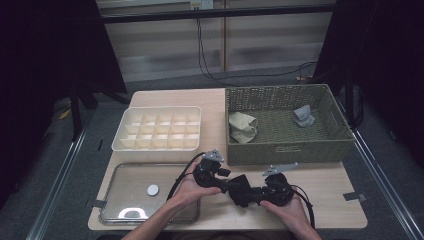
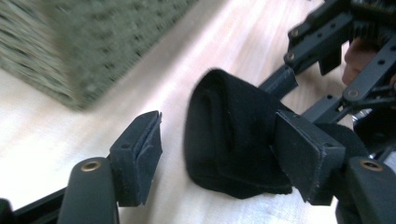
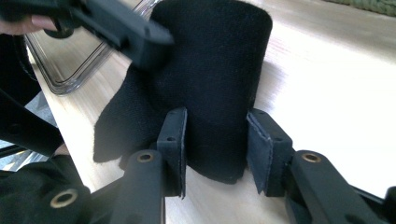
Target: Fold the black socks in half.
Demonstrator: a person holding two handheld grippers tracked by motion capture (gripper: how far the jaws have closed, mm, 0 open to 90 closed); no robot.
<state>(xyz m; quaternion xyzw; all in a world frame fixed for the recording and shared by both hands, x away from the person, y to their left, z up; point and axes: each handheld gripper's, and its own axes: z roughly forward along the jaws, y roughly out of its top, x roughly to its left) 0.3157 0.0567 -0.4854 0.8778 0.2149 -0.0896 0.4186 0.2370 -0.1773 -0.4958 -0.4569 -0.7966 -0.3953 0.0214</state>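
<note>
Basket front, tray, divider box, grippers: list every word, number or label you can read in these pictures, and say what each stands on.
No text can be read.
The woven basket carries a small pale label on its front wall: too small and blurred to read.
The divider box, clear tray and black cloth show no lettering.

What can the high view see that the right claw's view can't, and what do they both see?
The high view alone takes in the woven basket holding a beige cloth and a grey cloth, plus the white divided tray. The right gripper view alone gives a close look at the right claw with its jaws on either side of the black cloth. Both take in that black cloth, the wooden table and the clear tray.
</note>
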